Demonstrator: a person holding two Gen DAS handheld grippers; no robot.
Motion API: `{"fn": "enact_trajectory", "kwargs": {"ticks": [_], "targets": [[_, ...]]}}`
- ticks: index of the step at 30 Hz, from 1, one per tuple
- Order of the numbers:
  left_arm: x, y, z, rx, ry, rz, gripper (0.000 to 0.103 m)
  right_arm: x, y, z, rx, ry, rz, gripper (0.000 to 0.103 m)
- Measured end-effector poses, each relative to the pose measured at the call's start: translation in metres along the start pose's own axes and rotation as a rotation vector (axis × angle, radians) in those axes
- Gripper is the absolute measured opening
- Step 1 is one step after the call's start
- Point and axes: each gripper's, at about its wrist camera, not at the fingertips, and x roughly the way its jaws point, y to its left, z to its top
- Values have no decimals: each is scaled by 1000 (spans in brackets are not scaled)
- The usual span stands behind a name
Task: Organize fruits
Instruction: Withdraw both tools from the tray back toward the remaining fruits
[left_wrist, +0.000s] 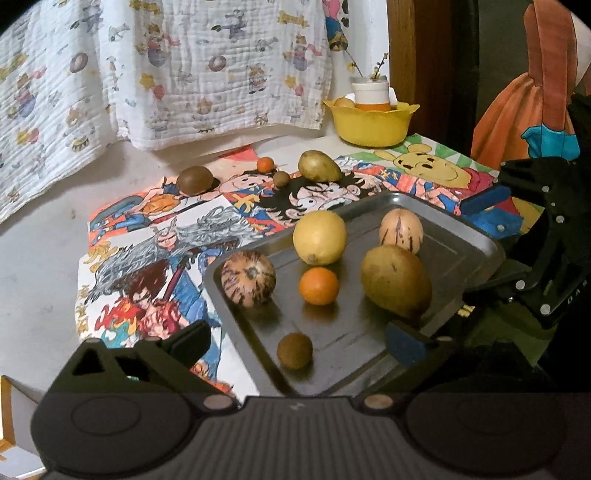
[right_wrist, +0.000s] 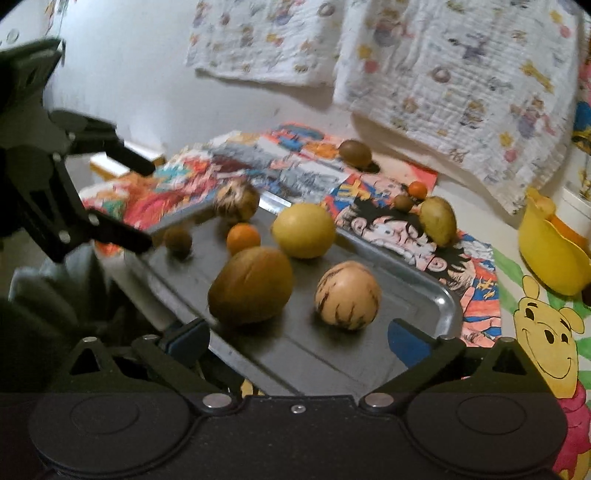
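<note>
Indoor light is dim and warm. In the left wrist view the metal tray (left_wrist: 436, 236) carries a soft sheen along its rim toward 1 o'clock, and short dark shadows lie beneath each fruit. That view is fairly sharp at centre. The right wrist view is softer throughout, with motion blur smearing the striped fruit (right_wrist: 236, 201) and tray edge toward 10 o'clock. Both views bow strongly at the edges, with black corners.

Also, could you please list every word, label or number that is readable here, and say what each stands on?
"DA…": pale letters on the black body of the right gripper, cut off at the picture's edge, uncertain.
Yellow characters on the cartoon mat: too stylised and blurred to read.
Tray and yellow bowl: no text.
</note>
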Motion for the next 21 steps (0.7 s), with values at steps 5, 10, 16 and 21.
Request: {"fn": "enact_trajectory", "kwargs": {"ticks": [5,10,16,21], "targets": [[-5,8,-11,18,30,23,102,6,-4,-4,-23,54,-46,102],[-5,21,-15,1,49,54,103,5,-15,-4,3,58,-96,102],[-4,46,-7,-23,51,80,103,7,-32,2,35,43,-147,102],[1,62,5,-12,50,107,103,11,-44,9,53,31,-171,102]]}}
